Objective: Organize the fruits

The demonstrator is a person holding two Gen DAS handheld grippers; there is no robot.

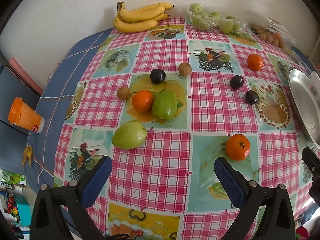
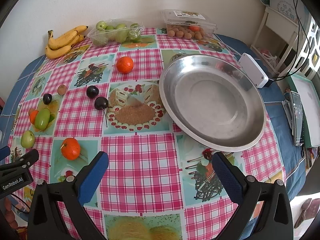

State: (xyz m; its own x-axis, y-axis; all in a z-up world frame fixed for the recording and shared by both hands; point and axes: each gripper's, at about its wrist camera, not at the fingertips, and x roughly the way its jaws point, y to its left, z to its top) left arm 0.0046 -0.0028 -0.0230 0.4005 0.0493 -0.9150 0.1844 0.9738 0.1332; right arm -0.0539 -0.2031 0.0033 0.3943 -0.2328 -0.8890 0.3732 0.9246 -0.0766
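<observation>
Clearance: bare pink-checked tablecloth (image 2: 140, 160) lies open in front of both grippers. Obstacles: round orange tangerine (image 1: 238, 147) just beyond the left gripper's right finger; wide shallow steel dish (image 2: 258, 124) to the right; loose green fruits (image 1: 129, 134), dark plums (image 2: 101, 103) scattered mid-table.

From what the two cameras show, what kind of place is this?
Probably a room in a home, at a dining table. The pink checked tablecloth with food pictures carries loose fruit, a yellow bunch of bananas and a round metal dish; a white shelf with cables stands beside it.
</observation>
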